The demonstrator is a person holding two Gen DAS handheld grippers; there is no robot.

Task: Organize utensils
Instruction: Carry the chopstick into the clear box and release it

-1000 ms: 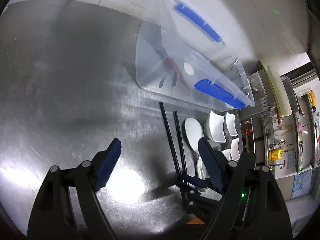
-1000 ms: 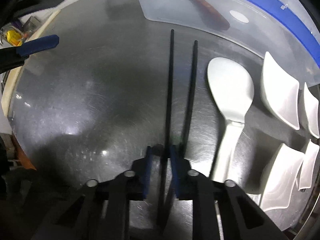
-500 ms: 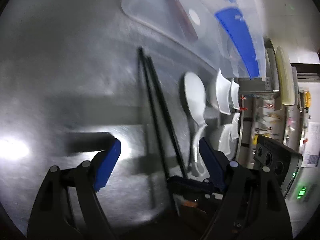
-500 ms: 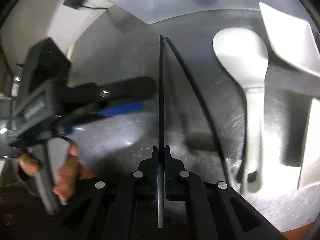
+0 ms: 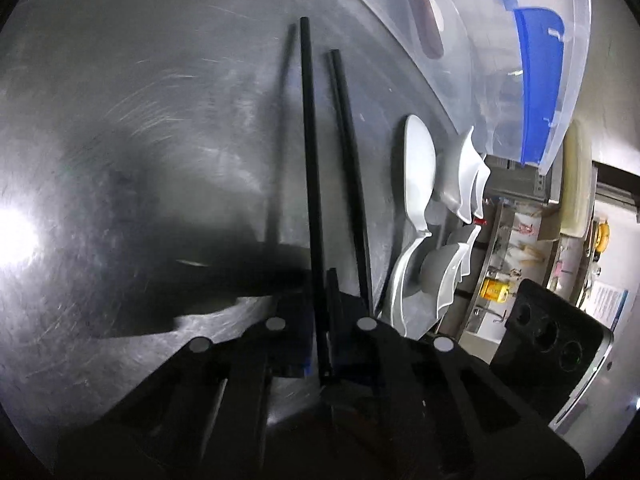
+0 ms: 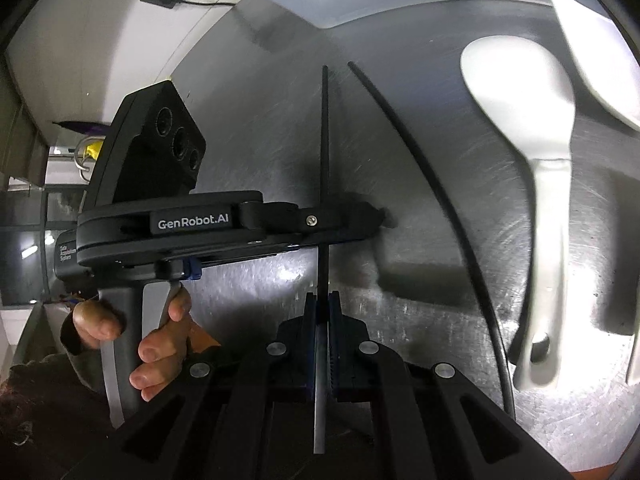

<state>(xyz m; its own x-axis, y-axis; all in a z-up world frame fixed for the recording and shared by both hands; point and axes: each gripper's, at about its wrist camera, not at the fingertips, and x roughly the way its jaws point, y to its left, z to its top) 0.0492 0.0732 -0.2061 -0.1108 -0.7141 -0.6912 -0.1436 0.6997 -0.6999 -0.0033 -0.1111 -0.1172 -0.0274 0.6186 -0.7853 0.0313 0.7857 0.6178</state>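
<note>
Two black chopsticks lie side by side on a steel table (image 5: 140, 128). The left chopstick (image 5: 310, 152) is lifted at its near end. My left gripper (image 5: 320, 320) has its jaws closing on this chopstick, blue pads pressed against it. My right gripper (image 6: 322, 320) is shut on the same chopstick (image 6: 325, 140), nearer its end. In the right wrist view the left gripper (image 6: 372, 220) crosses from the left, held by a hand (image 6: 160, 332). The second chopstick (image 5: 350, 168) (image 6: 420, 160) rests flat just to the right.
A white spoon (image 5: 418, 176) (image 6: 520, 96) lies right of the chopsticks, with several small white dishes (image 5: 464, 176) beyond it. A clear plastic bin (image 5: 460, 40) with blue handles stands at the back right, a brown-handled utensil inside. The right gripper's body (image 5: 552, 340) shows low right.
My left gripper came down from the left and went from wide open to shut on the chopstick the right gripper holds. The right gripper tilted, raising that chopstick's near end.
</note>
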